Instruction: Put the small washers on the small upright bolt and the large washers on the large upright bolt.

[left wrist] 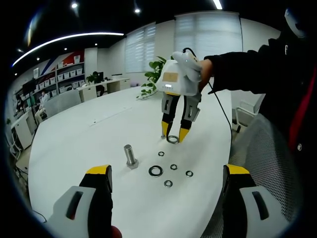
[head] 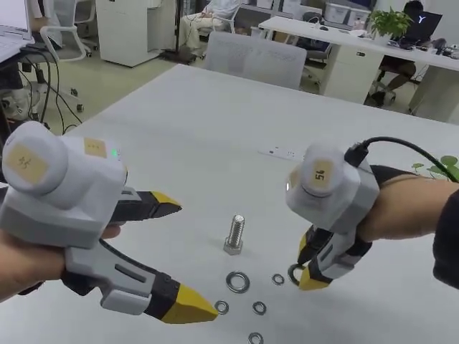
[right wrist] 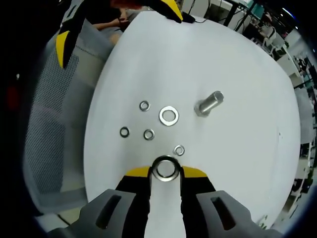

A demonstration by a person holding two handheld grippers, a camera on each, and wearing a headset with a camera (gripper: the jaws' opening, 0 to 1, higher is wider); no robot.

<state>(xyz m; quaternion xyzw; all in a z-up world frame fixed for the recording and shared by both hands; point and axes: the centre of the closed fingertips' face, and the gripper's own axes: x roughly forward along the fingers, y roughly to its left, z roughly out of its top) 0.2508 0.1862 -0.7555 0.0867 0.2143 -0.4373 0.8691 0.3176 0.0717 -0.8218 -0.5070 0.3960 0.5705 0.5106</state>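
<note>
White table: broad and matte; the loose hardware sits near the person's edge of it.
Silver upright bolt: stands on its hex head with the thread pointing up, between the two grippers and just beyond the washers.
Loose large washer: lies flat just in front of the bolt, apart from it.
Four small washers: flat and scattered around the large washer (one beside it toward the right gripper, three nearer the person), none touching another.
Yellow-tipped right gripper: points steeply down at the table, its tips squeezed in on the rim of a second big ring, the held washer. This washer hangs low, just beside the nearest small washer; whether it touches the table cannot be told.
Yellow-tipped left gripper: jaws spread wide with nothing between them, held above the table on the other side of the bolt (its own view looks across at the bolt, the washers and the right gripper).
Grey chair: pushed up to the far edge of the table.
</note>
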